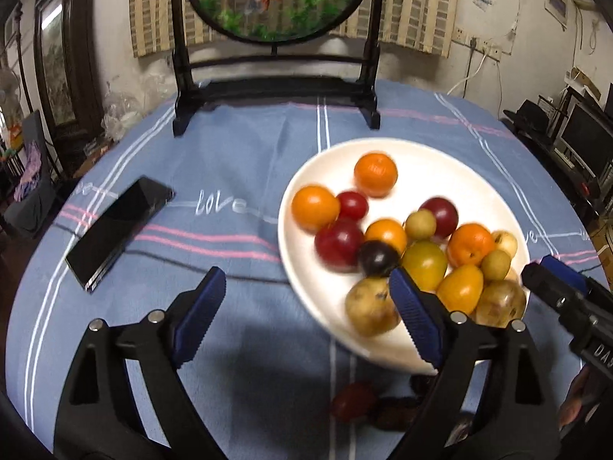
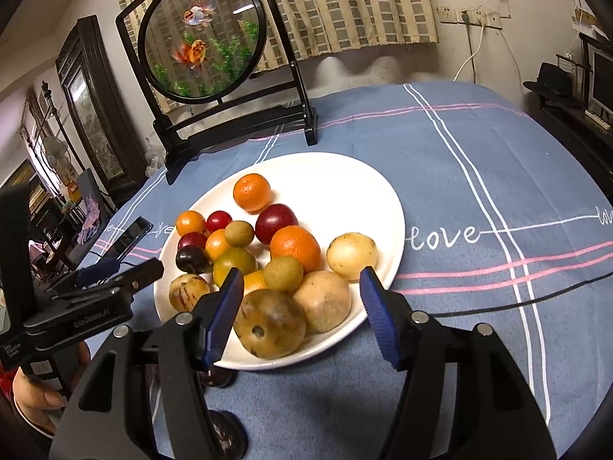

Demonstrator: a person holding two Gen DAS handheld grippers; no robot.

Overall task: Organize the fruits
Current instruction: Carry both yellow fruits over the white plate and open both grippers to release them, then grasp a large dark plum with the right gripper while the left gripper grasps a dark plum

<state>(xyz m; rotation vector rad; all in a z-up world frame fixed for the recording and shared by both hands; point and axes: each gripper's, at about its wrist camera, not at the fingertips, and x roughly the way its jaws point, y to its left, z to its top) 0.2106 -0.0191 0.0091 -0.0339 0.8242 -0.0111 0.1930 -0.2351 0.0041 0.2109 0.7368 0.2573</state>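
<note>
Right wrist view looks over a round table covered by a blue striped tablecloth (image 2: pixel 479 176), with a dark wooden stand holding a round goldfish panel (image 2: pixel 201 38) at the far side. Near the middle sits a white plate (image 2: pixel 360 188) piled with fruit: oranges (image 2: pixel 251 192), dark red plums (image 2: pixel 276 223), a near-black plum (image 2: pixel 191 260), yellow-brown pears (image 2: pixel 269 322) at the near rim, and small greenish longans (image 2: pixel 282 273). The right gripper (image 2: pixel 302 318) hangs above the plate's near edge, jaws wide and holding nothing. The left gripper (image 1: pixel 306 306) is likewise spread wide and empty, its right finger over the plate's near-left rim. A black phone (image 1: pixel 118 230) lies on the cloth left of the plate, well apart from it. A few dark red fruits (image 1: pixel 354 398) lie loose on the cloth just in front of the plate, partly hidden by the gripper arms and blurred.
</note>
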